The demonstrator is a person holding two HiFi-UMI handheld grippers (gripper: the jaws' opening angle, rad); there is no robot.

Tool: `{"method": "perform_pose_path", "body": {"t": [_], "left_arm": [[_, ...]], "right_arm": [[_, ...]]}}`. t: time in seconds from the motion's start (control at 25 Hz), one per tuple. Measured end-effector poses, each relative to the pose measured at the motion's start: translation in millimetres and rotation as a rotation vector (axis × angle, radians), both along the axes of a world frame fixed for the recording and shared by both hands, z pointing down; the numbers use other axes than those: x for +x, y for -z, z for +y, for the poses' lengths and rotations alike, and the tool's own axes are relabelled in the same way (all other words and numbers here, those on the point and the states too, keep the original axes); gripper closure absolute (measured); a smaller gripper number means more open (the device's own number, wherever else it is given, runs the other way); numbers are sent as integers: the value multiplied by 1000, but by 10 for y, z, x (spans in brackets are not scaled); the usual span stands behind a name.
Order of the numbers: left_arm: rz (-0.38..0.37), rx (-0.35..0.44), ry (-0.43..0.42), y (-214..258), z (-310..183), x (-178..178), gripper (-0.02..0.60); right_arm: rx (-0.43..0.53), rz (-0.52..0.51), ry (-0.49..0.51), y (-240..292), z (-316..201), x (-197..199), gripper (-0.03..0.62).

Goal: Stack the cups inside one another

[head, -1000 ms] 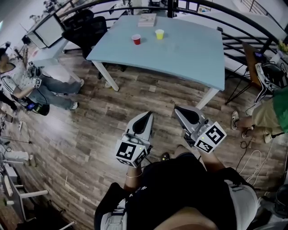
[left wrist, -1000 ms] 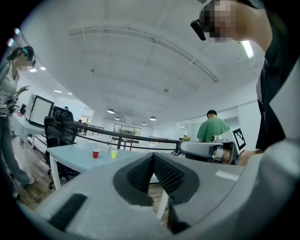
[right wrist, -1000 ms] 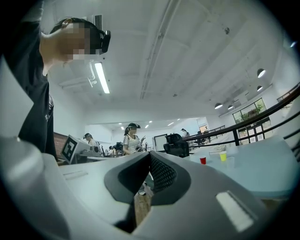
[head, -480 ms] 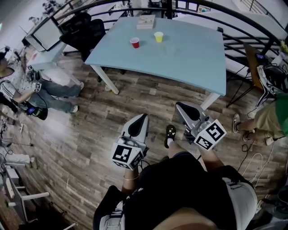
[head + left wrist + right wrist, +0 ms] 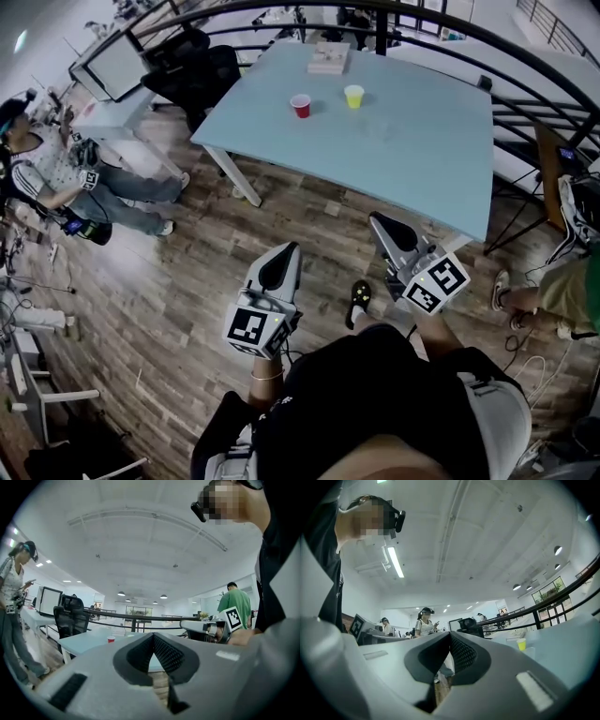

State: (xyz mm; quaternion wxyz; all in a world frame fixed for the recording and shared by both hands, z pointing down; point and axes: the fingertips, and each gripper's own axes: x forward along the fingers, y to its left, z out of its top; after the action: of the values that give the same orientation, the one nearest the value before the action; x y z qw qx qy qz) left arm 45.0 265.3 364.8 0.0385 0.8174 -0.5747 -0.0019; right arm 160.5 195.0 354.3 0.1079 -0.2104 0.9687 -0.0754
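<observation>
Left gripper has its jaws together with nothing between them; the left gripper view shows the black ribbed pads meeting at the tips. Right gripper is likewise closed and empty, pads meeting in the right gripper view. Both are held out in front of the person over the brown wood-plank floor, pointing toward the light blue rectangular desk and well short of it.

Small red plastic cup and small yellow plastic cup stand upright on the far part of the desk, near each other but apart, red on the left, not stacked. Red cup also shows in the left gripper view, yellow cup in the right gripper view.

A flat pale box or book stack lies at the desk's far edge behind the cups. Black office chair stands at the desk's far left corner. A seated person in a striped top is at the left; a person in a green shirt is at the right edge. A dark curved railing runs behind the desk.
</observation>
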Motion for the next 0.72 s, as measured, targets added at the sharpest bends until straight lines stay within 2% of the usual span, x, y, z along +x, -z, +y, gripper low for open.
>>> {"method": "perform_pose_path", "body": {"t": [0.2,0.36,0.72], "left_arm": [[-10,-14,39,25,-359,-141,594],[-27,-18,38,63,-709,-161,594],[-34,-23,10,29,-1457,4,594]], "right_arm": [[-2,-2,11,27,-422,-85,592],[-7,-8,2,41,-768,-83,592],[-22,6,-42,-55,-1474,138,592]]}}
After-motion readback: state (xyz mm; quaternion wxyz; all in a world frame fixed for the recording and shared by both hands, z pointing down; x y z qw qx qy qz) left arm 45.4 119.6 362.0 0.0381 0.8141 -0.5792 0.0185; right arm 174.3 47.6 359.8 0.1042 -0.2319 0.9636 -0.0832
